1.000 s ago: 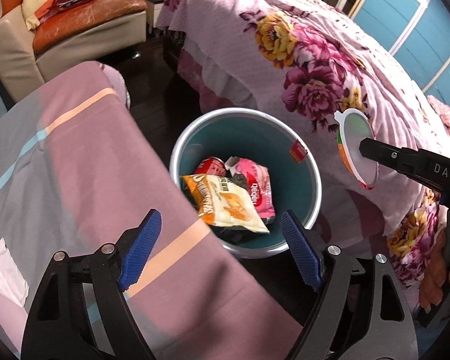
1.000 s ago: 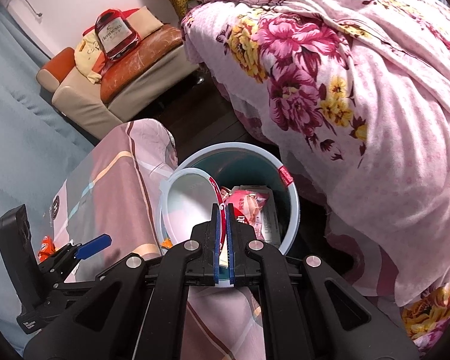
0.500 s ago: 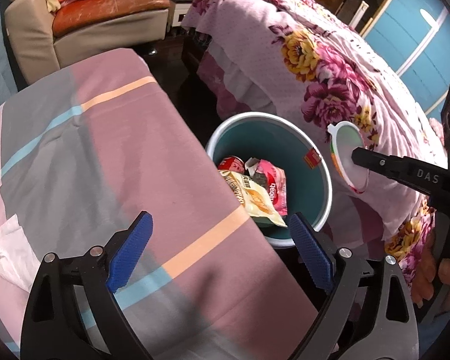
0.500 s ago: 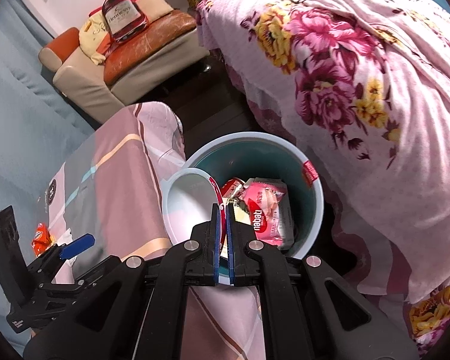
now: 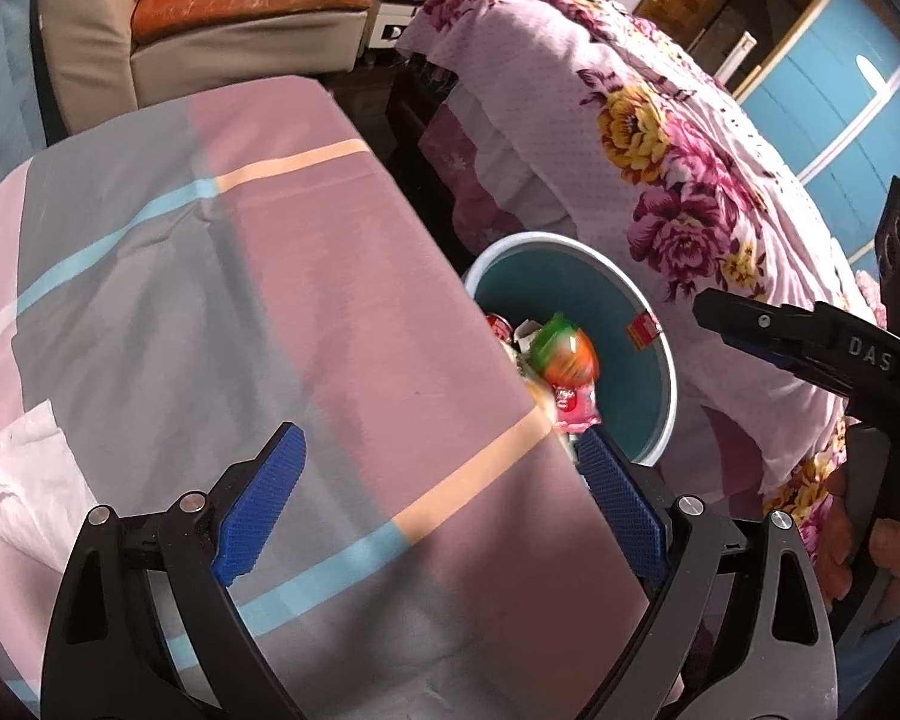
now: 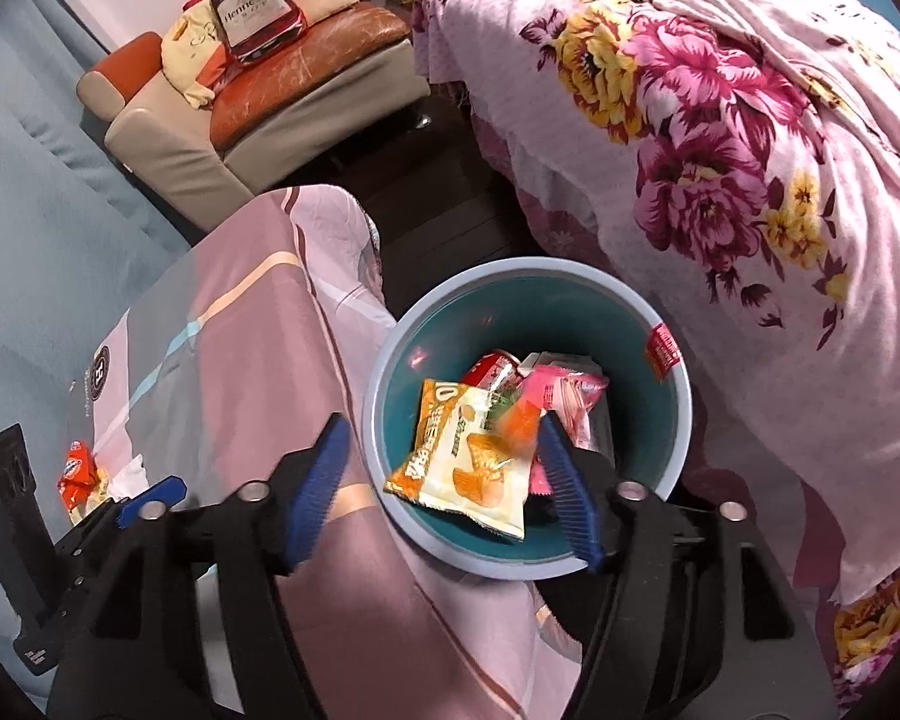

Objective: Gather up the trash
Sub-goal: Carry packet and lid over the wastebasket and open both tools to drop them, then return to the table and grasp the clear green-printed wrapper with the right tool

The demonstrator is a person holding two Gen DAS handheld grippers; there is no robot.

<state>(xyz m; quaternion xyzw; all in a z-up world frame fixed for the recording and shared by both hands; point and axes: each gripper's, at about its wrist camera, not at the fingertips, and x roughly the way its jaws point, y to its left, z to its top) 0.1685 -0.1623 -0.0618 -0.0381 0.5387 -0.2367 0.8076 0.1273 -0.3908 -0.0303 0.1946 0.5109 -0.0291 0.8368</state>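
From the left wrist view, my left hand-held gripper (image 5: 438, 504) hangs wide apart over the striped cloth of the bench (image 5: 222, 276), nothing between its blue pads. Lower left of that frame lies a crumpled white tissue (image 5: 24, 480), which I judge is the next piece to collect. Right of centre, past the bench edge, stands the teal bin (image 5: 654, 390), and a blurred green-and-orange lid (image 5: 564, 354) is dropping into it on top of the wrappers.

At the right edge of the same frame the right hand-held gripper (image 5: 744, 324) reaches in over the bin, with the person's hand (image 5: 870, 540) on its handle at lower right.

In the right wrist view, at the left edge, a small orange wrapper (image 6: 78, 474) sits on the bench beside something white. Centre frame, the right hand-held gripper (image 6: 444, 468) has just been opening; its jaws now stand well apart with nothing pinched, the lid only a blur between them. It points steeply down into the bin (image 6: 528, 276), where a yellow chip bag (image 6: 462, 456) and a pink packet (image 6: 570, 396) already lie.

To do this well, I would keep the right jaws over the bin mouth until the lid settles, then swing the open left jaws down flat onto the tissue.
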